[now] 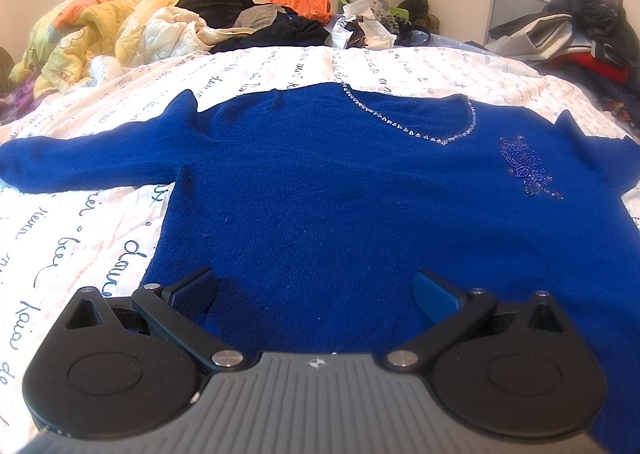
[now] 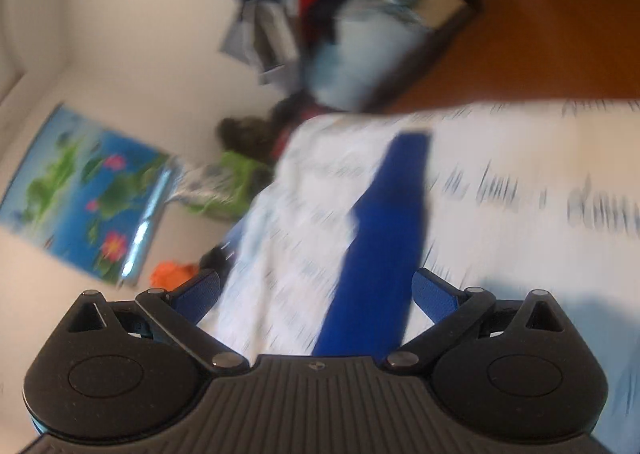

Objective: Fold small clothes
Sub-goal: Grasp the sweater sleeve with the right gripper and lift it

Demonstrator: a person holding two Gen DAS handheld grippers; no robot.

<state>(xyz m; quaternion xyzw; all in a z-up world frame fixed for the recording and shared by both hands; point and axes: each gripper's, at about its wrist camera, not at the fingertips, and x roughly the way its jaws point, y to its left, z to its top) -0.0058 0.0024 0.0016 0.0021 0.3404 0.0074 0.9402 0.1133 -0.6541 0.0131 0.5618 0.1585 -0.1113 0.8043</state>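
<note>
While the blue sweater (image 1: 360, 193) lies spread flat, front up, on the bed (image 1: 80, 234), both sleeves reach out sideways over a white cover printed with dark script. A beaded trim (image 1: 404, 127) edges its neckline. The left gripper (image 1: 316, 294) hovers low over the hem, its fingers (image 1: 196, 292) released and wide apart, holding nothing. The right gripper (image 2: 316, 294), in a blurred and tilted view, has its fingers (image 2: 434, 298) spread too, with one blue sleeve (image 2: 388, 221) running between them. Heaped clothes (image 1: 280, 29) sit at the bed's far end.
</note>
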